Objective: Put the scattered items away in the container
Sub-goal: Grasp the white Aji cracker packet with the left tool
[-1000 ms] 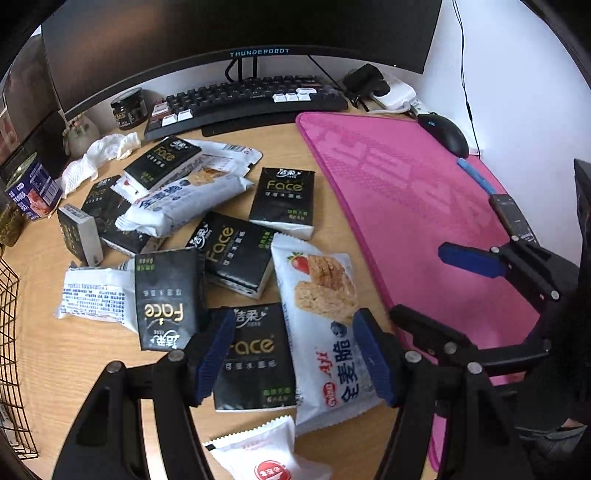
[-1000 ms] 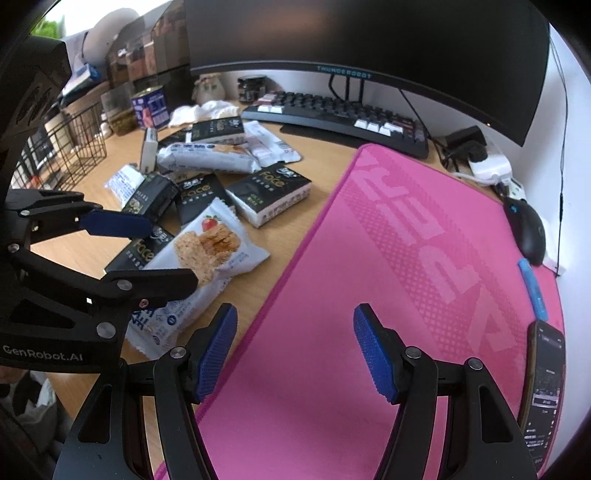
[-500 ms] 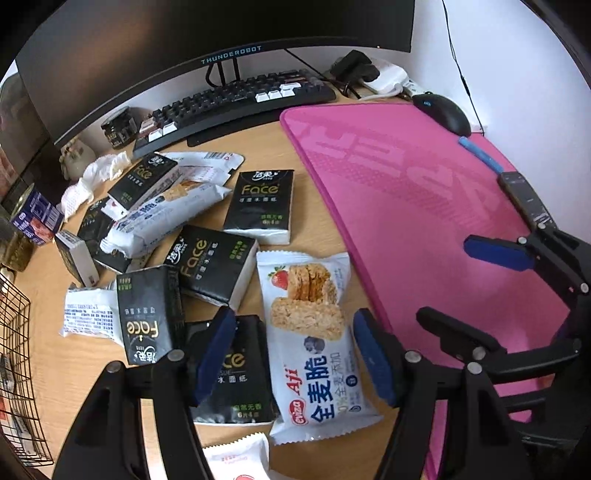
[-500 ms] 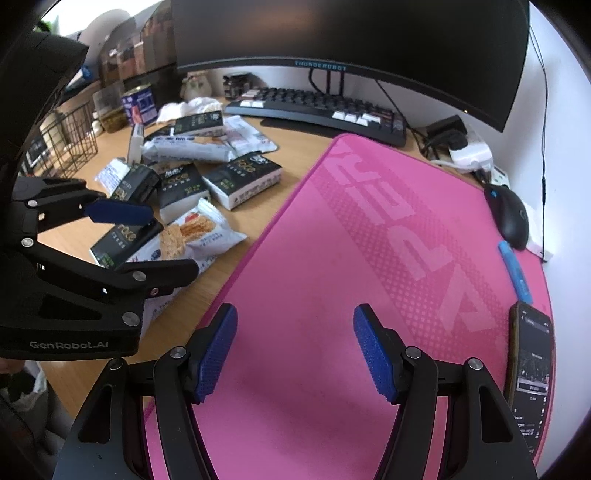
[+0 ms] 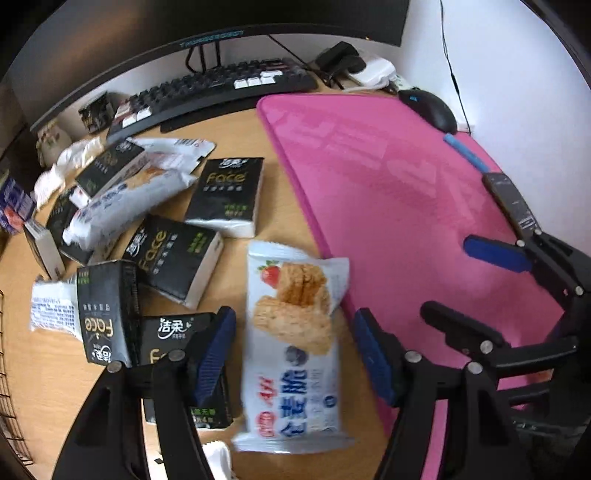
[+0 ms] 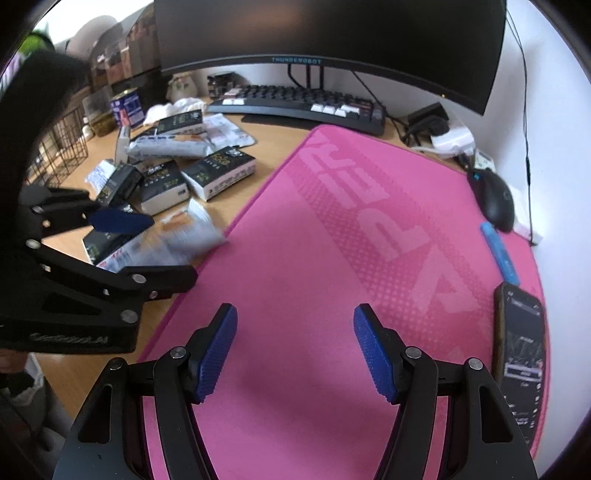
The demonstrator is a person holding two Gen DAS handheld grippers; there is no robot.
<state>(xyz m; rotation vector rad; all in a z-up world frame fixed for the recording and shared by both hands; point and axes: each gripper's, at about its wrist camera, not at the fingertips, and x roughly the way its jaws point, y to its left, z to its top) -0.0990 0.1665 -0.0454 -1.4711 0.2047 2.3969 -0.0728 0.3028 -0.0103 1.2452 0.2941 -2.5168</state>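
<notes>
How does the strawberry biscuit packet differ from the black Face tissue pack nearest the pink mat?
The biscuit packet is a white, flat pouch showing biscuits; the tissue pack is a black block with gold lettering. The biscuit packet sits between the left gripper's open fingers; the tissue pack lies farther off. Both rest on the desk.

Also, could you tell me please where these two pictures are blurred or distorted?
Left wrist view: the biscuit packet and nearby tissue packs are smeared; the monitor bows from fisheye. Right wrist view: the pink mat is fairly sharp, the packet blurred.

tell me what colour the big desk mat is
Pink, with paler pink lettering and a dot pattern across the desk mat; the right wrist view shows it best.
</notes>
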